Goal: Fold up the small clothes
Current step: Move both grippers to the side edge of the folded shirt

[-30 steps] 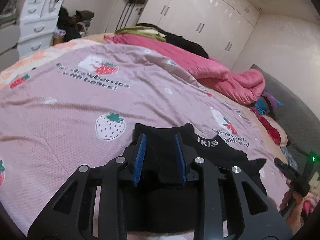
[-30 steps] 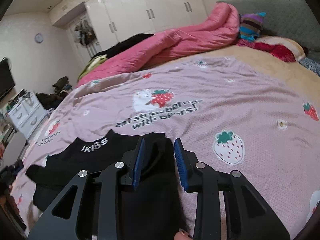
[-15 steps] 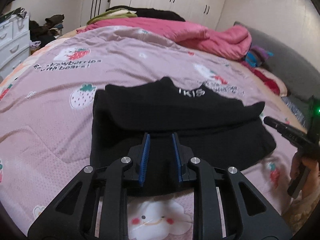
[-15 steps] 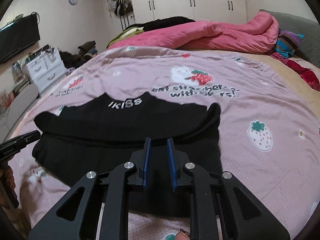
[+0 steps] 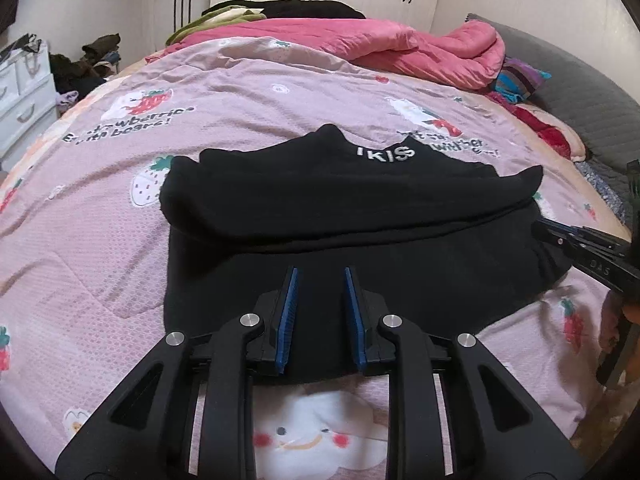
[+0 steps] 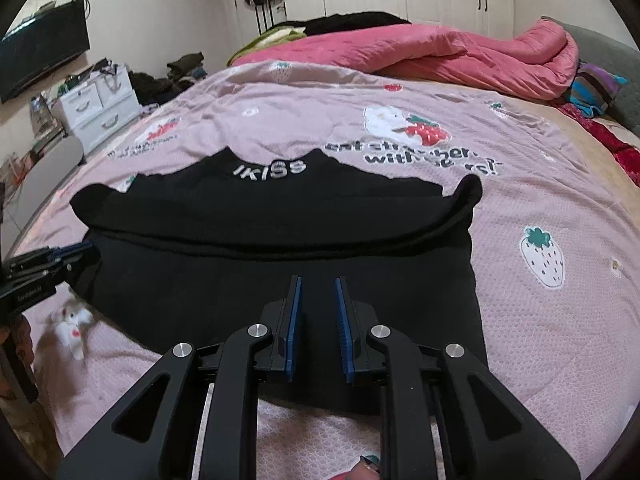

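A black top [image 5: 360,216] with white "IKISS" lettering lies on the pink strawberry bedspread [image 5: 100,240], its upper part folded over the lower. It also shows in the right wrist view [image 6: 280,240]. My left gripper [image 5: 320,276] is open and empty, above the garment's near hem. My right gripper [image 6: 318,284] is open and empty, also over the near hem. The right gripper shows at the garment's right edge in the left wrist view [image 5: 584,248]. The left gripper shows at its left edge in the right wrist view [image 6: 36,276].
A bunched pink quilt [image 5: 420,48] and dark clothes lie at the far end of the bed. A grey headboard [image 5: 580,92] and pillows are on the right. White drawers [image 6: 100,104] stand beside the bed on the left. Wardrobes line the back wall.
Both grippers have let go of the folded-over upper part, pulled back toward the near hem, and opened slightly wider. The garment now lies folded on the bed.
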`<state>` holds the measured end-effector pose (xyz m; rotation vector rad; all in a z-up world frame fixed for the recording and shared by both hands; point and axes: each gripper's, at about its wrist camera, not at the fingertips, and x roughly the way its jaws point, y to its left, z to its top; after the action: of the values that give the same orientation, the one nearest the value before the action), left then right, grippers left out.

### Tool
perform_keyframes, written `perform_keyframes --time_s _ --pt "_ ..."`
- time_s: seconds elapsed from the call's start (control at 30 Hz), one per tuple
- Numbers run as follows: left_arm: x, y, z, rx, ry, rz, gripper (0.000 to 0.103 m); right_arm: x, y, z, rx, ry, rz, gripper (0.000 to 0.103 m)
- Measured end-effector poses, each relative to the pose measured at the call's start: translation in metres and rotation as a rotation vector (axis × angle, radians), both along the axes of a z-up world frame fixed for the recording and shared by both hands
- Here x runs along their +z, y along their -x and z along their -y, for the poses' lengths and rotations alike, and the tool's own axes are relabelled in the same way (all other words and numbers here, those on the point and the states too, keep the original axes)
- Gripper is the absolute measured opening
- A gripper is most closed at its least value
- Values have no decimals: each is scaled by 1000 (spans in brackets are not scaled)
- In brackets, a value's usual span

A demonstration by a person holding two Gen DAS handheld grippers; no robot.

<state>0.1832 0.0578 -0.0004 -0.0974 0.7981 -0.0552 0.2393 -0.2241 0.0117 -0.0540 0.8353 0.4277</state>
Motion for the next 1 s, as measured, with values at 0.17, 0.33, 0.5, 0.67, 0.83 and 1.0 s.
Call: perform_keyframes --time_s 0.17,0.33,0.5,0.67,0.83,1.0 --pt "-6 -5 -4 24 -12 -6 16 -10 -4 -2 -29 55 -14 16" --pt "-10 -14 -8 38 -15 -10 20 -16 -10 -4 -42 71 -16 16" --pt "-13 -29 -11 46 -15 -17 20 -21 -25 -11 -38 85 -19 16" --pt "-16 -48 -12 52 -34 -28 20 -23 -48 -19 -45 74 -31 16" --pt "-14 -65 -22 65 -8 -26 22 -16 -70 -15 -68 5 -40 16" --pt "-12 -77 -34 88 22 -22 22 -14 -92 -15 -90 7 -26 16"
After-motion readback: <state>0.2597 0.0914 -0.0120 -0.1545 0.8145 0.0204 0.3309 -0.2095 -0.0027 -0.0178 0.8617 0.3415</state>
